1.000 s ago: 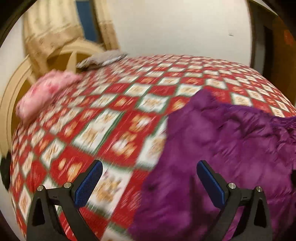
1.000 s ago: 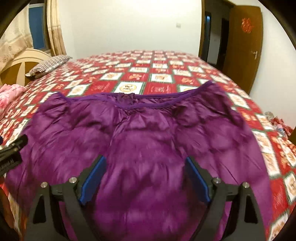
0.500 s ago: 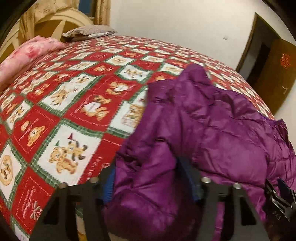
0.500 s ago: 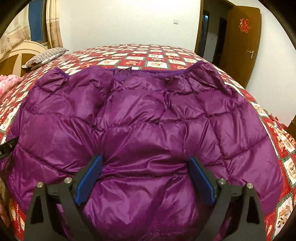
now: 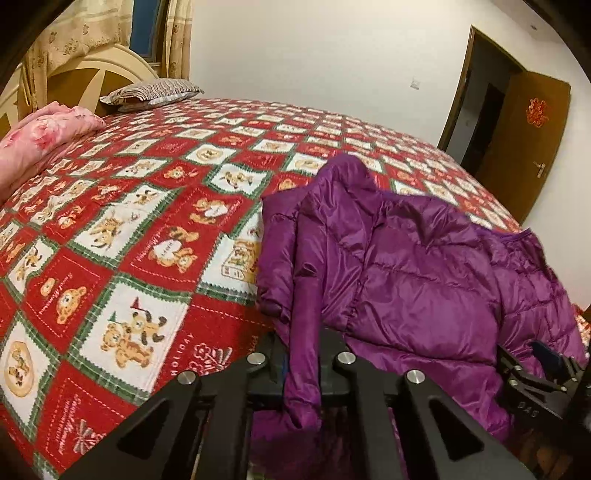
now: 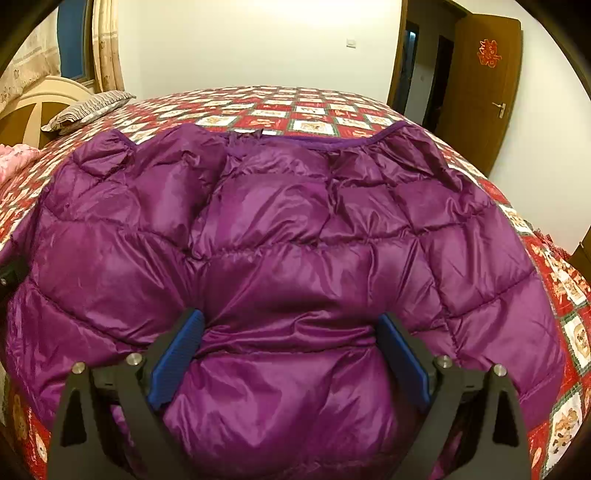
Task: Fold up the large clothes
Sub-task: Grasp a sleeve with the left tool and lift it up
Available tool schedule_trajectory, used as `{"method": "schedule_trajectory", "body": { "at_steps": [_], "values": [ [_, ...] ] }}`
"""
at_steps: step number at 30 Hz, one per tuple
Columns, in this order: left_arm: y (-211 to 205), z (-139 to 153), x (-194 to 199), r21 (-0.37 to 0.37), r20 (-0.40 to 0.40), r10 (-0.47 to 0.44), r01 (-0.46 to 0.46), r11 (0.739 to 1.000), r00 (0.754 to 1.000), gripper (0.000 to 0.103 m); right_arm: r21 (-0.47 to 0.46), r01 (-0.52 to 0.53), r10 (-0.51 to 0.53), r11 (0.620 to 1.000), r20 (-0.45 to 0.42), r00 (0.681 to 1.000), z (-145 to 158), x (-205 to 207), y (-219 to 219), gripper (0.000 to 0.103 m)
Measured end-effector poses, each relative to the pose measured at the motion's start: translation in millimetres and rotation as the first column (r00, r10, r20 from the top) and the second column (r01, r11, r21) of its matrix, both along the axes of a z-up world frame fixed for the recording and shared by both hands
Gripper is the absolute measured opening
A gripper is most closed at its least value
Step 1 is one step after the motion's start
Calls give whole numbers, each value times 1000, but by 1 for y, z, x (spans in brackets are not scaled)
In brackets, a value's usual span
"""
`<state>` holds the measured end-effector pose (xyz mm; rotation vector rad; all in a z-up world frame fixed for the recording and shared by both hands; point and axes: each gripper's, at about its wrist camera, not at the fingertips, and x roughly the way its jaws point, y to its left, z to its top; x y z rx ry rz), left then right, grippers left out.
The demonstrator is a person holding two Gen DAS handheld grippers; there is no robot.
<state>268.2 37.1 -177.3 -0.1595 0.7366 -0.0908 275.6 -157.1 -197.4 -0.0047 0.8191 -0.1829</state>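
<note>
**Purple puffer jacket pinched at one edge on a patterned bed**

The purple quilted jacket lies spread across the near part of the bed, its bound edge toward the far side and its glossy panels puffed and creased. The left gripper is clenched on a narrow fold of the jacket's left edge; its jaws have just been closing, with that strip of fabric between them. The right gripper stands wide, its blue pads set on either side of a bulge of the jacket near the front edge (the fabric swells up between them, but they do not squeeze it).

The bed is covered by a red, white and green bedspread printed with teddy bears in squares. At its far left lie a folded pink blanket and a striped pillow against a cream headboard. Behind that hang beige patterned curtains. The wall is plain white, and to the right a brown wooden door with a red paper ornament stands open.
</note>
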Motion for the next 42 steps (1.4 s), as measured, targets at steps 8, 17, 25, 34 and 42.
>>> {"method": "schedule_trajectory", "body": {
  "at_steps": [8, 17, 25, 34, 42],
  "values": [
    [11, 15, -14, -29, 40, -15, 16, 999, 999, 5, -31, 27, -28, 999, -8, 1000, 0, -1, 9, 96],
    [51, 27, -27, -22, 49, 49, -48, 999, 998, 5, -35, -12, 12, 999, -2, 1000, -2, 0, 34, 97],
    [80, 59, -35, 5, 82, 92, -93, 996, 992, 5, 100, -172, 171, 980, 19, 985, 10, -18, 23, 97],
    [-4, 141, -41, 145, 261, -70, 33, 989, 963, 5, 117, 54, -71, 992, 152, 986, 61, -56, -96, 97],
    [-163, 148, -65, 312, 290, -383, 292, 904, 877, 5, 101, 300, -306, 948, 49, 951, 32, -80, -205, 97]
  ]
}}
